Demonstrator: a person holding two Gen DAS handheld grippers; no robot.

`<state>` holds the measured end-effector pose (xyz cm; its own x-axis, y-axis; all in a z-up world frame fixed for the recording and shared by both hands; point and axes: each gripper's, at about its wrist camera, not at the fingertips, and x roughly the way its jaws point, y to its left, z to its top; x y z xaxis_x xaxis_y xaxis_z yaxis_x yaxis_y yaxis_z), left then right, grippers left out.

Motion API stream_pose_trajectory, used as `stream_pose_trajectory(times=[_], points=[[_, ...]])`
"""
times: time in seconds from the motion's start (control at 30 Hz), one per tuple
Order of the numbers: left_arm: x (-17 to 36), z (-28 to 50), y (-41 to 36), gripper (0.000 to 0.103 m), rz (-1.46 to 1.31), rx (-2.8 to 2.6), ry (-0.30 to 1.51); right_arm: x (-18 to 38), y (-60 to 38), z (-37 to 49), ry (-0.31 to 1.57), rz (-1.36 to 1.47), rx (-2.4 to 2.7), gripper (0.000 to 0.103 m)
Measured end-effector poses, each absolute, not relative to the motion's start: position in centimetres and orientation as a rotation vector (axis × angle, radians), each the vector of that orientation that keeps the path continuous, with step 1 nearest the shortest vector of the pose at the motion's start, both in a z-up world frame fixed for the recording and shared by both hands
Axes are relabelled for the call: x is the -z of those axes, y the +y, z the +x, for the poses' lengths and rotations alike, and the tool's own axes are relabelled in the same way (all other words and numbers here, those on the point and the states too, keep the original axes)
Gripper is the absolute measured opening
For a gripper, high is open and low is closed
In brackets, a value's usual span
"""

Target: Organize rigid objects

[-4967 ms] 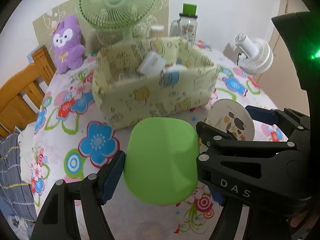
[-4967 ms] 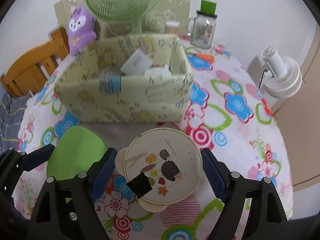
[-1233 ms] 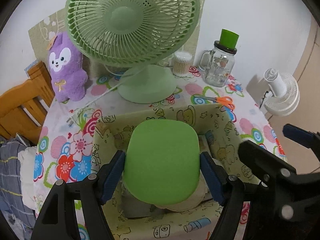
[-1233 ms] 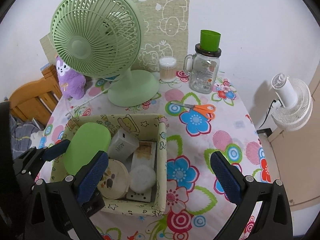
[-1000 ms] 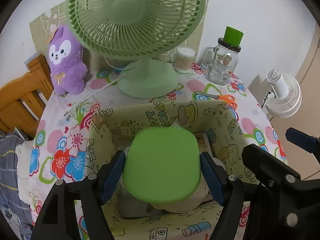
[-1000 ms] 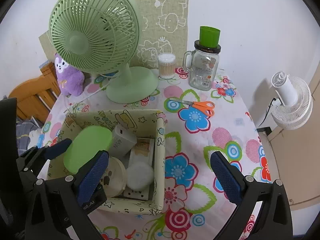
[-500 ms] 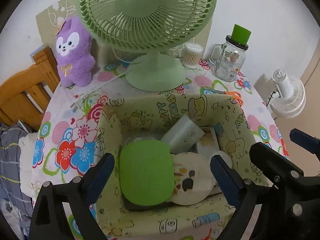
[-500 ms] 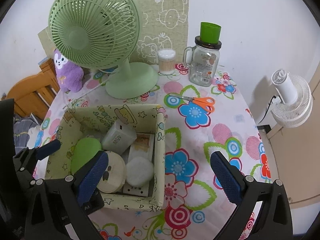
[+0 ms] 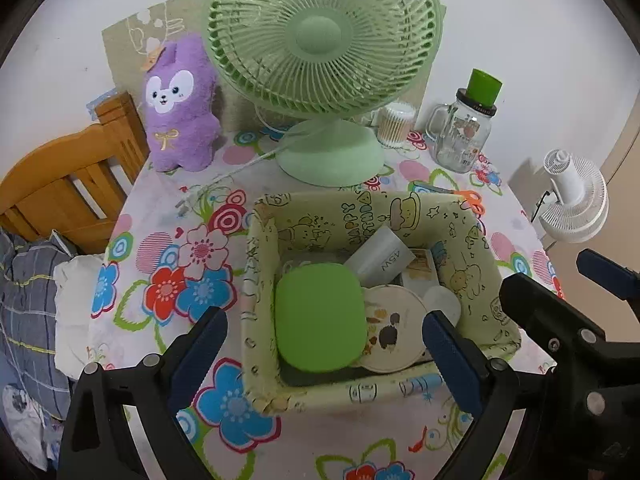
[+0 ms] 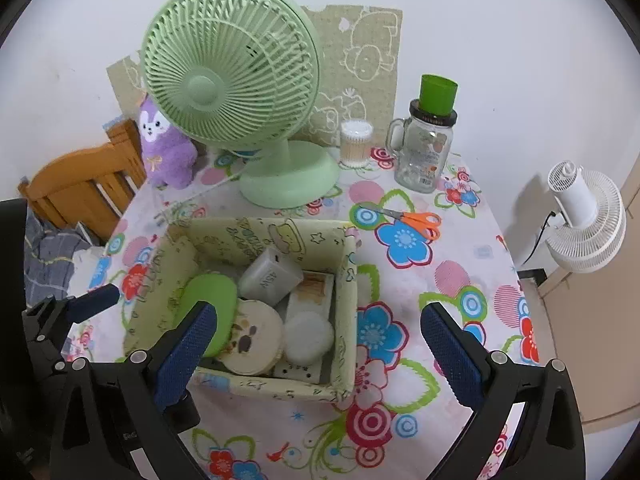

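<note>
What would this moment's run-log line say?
left gripper: open, empty | right gripper: open, empty | green lid: in fabric bin beside round tin

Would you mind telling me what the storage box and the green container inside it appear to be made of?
The storage box looks like printed fabric over a soft board: its walls sag and crease. The green container seems to be smooth matte plastic, evenly coloured with rounded corners and no texture; I cannot be certain.
</note>
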<state>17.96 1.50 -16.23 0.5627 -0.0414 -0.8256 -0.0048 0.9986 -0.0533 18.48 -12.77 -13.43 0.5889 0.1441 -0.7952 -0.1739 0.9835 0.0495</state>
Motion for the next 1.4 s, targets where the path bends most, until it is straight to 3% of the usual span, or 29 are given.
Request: stream_pose_trajectory(times=[1.4], points=[[5.5,4.8,2.4,0.099,-0.022,0.002,0.798,3.6,-15.4,4.8,0.703,0.051,-0.082,0.103]])
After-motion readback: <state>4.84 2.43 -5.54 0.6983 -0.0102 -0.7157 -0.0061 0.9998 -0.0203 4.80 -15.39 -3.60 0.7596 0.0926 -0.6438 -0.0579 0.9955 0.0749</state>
